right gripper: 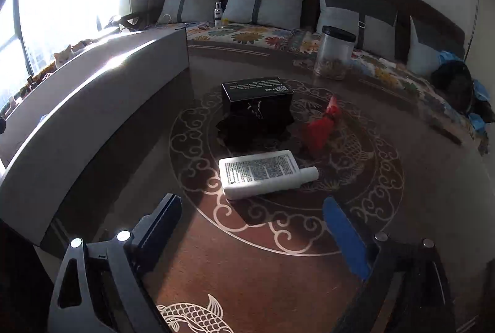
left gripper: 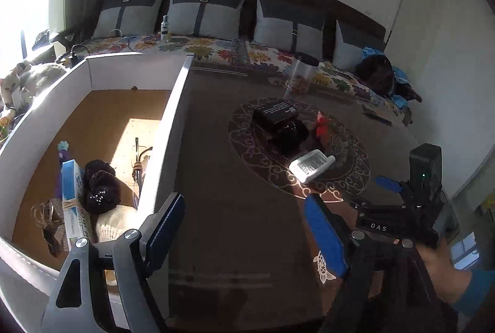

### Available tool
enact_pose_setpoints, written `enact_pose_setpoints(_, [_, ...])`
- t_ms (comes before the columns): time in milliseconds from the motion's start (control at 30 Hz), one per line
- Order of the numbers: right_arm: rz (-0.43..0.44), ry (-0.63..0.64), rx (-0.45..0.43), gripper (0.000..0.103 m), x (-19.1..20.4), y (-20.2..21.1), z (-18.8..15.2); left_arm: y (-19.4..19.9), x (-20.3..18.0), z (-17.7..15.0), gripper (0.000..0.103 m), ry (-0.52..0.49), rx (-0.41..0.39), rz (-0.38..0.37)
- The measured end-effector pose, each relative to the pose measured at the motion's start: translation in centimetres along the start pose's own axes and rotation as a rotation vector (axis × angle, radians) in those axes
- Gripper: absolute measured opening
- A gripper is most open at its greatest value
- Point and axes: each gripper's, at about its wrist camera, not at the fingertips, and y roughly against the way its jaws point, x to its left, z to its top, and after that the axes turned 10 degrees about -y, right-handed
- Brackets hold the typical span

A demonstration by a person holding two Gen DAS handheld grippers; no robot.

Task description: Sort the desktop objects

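The white bin (left gripper: 161, 129) stands left of the white bottle (right gripper: 263, 172), which lies flat on the desk (right gripper: 247, 271) with a black box (right gripper: 258, 99) behind it. Both the left gripper (left gripper: 244, 228) and the right gripper (right gripper: 252, 228) have fingers spread wide, empty. The bottle looks light, rigid and smooth; grip across its flat body.

White bottle (right gripper: 263, 173) flat beside black box (right gripper: 257, 99).
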Motion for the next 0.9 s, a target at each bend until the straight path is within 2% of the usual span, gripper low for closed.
enact_pose_setpoints(133, [-0.120,-0.085,0.054,0.093,-7.7,-0.5,-3.6,-6.4,-5.3,-2.0,0.080,-0.071,0.143,-0.063])
enact_pose_setpoints(267, [-0.158,-0.168,0.076,0.093,-12.2,-0.7,-5.8,-12.0,-7.1,-4.6,0.080,-0.103,0.257,-0.033])
enact_pose_setpoints(333, [-0.130,-0.212,0.071,0.095,-13.4,-0.5,-6.3,-12.4,-7.7,-4.7,0.081,-0.144,0.203,0.010])
enact_pose_setpoints(433, [-0.121,-0.233,0.066,0.097,-13.7,-0.6,-6.0,-13.8,-7.5,-3.9,0.082,-0.181,0.221,0.055])
enact_pose_setpoints(467, [-0.123,-0.223,0.076,0.101,-13.4,-0.9,-6.0,-14.3,-7.3,-3.5,0.085,-0.194,0.229,0.066])
enact_pose_setpoints(600, [-0.125,-0.209,0.089,0.103,-12.9,-1.2,-5.8,-16.2,-6.0,-2.2,0.103,-0.177,0.219,0.079])
enact_pose_setpoints(767, [-0.126,-0.209,0.086,0.103,-12.8,-1.1,-6.0,-16.7,-5.4,-1.9,0.103,-0.157,0.174,0.093])
enact_pose_setpoints(900, [-0.128,-0.209,0.084,0.103,-12.8,-1.1,-6.1,-16.7,-5.5,-1.9,0.103,-0.158,0.170,0.100])
